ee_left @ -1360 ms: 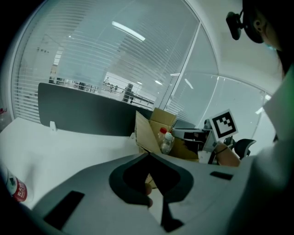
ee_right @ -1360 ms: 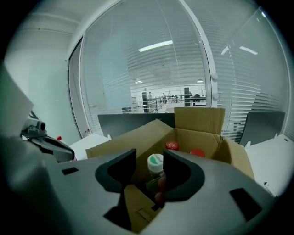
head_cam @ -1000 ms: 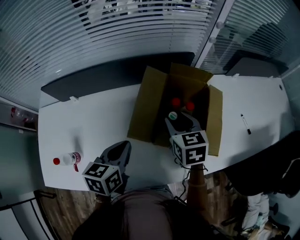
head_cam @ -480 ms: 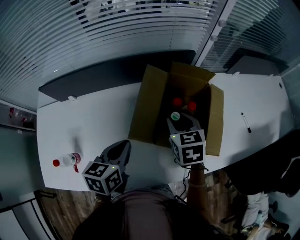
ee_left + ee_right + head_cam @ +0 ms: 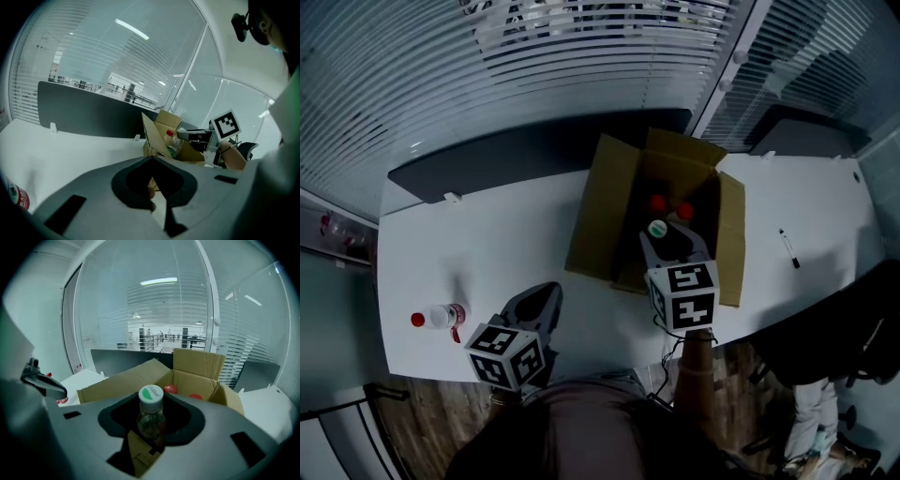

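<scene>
An open cardboard box (image 5: 600, 211) stands on the white table (image 5: 487, 244); inside it show two red bottle caps (image 5: 657, 202). My right gripper (image 5: 664, 239) hangs over the box's near side, shut on a clear bottle (image 5: 150, 416) with a green-and-white cap (image 5: 656, 228). In the right gripper view the bottle stands upright between the jaws, with the box (image 5: 201, 376) behind it. My left gripper (image 5: 546, 292) is over the table's front edge, shut and holding nothing. In the left gripper view, its jaws (image 5: 152, 159) point toward the box (image 5: 157, 136) and the right gripper's marker cube (image 5: 226, 125).
Another bottle with a red cap and red label (image 5: 438, 317) lies on the table at the left, also low at the left of the left gripper view (image 5: 16, 199). A pen (image 5: 787, 248) lies at the right. A dark screen (image 5: 506, 150) and glass walls back the table.
The right gripper's jaws have drawn in round the green-capped bottle, which now sits higher between them. The left gripper has hardly moved.
</scene>
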A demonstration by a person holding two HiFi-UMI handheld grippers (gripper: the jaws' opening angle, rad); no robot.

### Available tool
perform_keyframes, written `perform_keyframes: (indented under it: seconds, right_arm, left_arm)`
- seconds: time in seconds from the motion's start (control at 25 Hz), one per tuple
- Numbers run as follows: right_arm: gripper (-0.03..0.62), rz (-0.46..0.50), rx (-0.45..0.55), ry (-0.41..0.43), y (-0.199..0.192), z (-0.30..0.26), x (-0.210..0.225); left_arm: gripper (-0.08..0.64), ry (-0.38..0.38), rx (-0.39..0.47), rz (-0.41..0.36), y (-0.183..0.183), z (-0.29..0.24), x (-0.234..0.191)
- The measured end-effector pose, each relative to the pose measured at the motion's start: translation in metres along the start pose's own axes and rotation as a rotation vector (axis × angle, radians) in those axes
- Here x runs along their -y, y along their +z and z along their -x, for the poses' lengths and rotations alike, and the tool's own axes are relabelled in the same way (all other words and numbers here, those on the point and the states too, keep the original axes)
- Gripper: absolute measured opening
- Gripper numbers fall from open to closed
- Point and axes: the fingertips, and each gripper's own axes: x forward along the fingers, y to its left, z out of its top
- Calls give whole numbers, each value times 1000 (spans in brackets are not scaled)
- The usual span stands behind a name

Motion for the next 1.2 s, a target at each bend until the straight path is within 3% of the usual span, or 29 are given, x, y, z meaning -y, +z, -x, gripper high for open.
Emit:
perform_keyframes:
  seconds: [0.72,1.2]
  right_arm:
    - [170,60,229,-76,74,71,-21]
    - [170,106,320,-120,96,118,-50]
  left_arm:
    - [6,-7,81,-5,5,46,-12]
    - [6,-53,111,-18,-1,75,-12]
